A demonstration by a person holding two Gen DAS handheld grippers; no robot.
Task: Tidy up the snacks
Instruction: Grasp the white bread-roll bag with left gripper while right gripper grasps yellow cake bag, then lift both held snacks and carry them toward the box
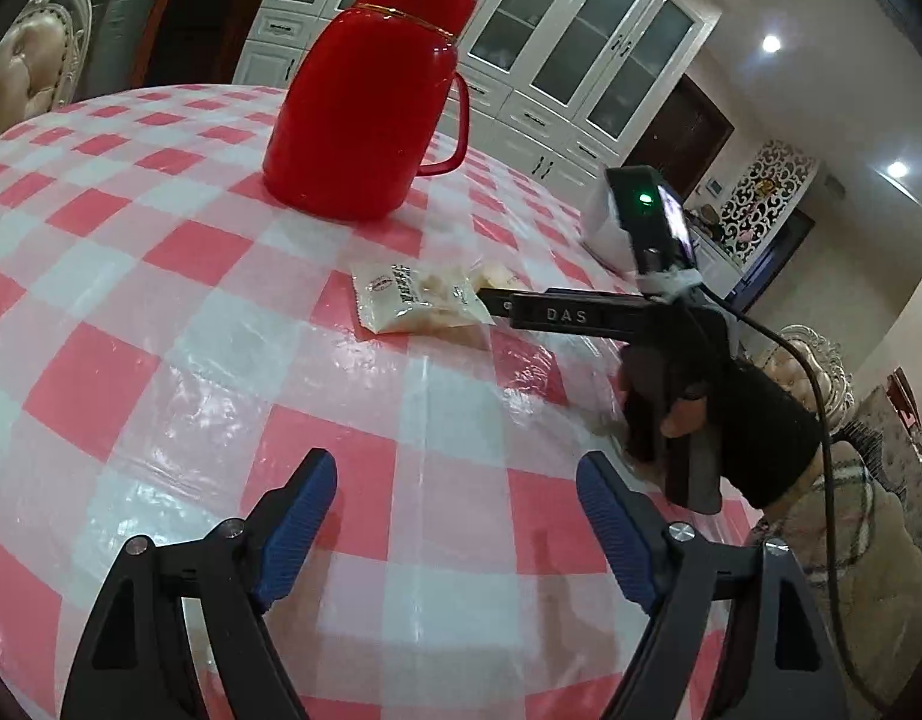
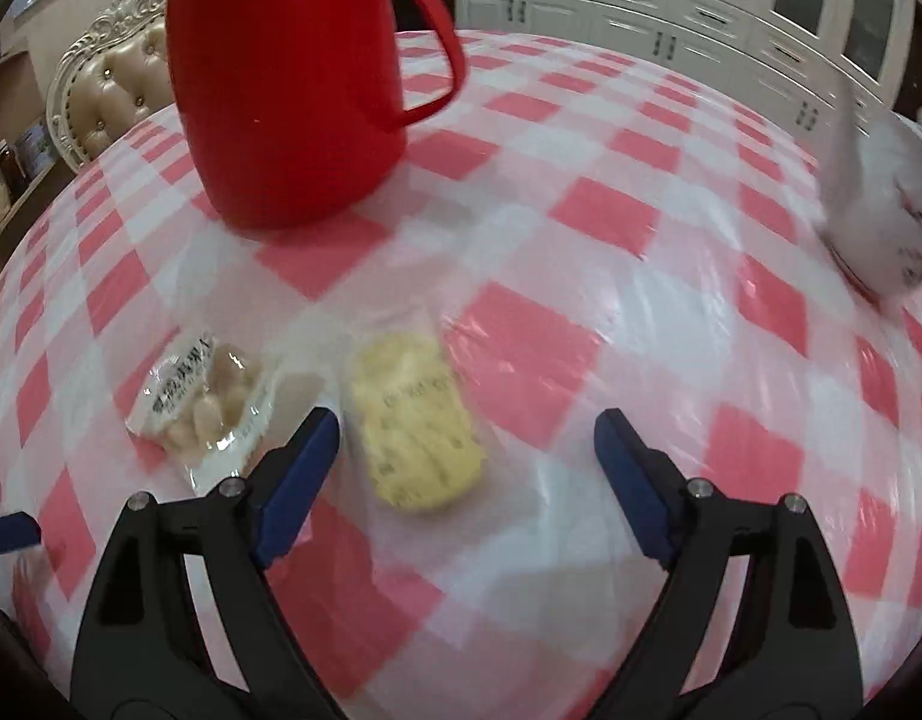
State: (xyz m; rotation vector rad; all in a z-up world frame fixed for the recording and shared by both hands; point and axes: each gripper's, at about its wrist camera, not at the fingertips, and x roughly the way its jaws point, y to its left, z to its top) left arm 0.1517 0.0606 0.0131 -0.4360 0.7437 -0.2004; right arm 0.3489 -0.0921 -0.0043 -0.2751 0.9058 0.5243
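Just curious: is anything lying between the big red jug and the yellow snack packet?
No: in the right wrist view only bare checked tablecloth lies between the red jug and the yellow snack packet.

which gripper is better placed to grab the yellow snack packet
Right. The right gripper hangs open with the yellow snack packet just ahead between its fingers; the left gripper faces only bare tablecloth.

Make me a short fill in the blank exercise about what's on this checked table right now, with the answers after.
1. The tall jug with a handle is ____ in colour.
2. The right gripper hovers over a snack packet with ____ contents.
3. The tablecloth has pink and ____ checks.
4. Both the left gripper and the right have jaws that are ____.

Answers: red; yellow; white; open
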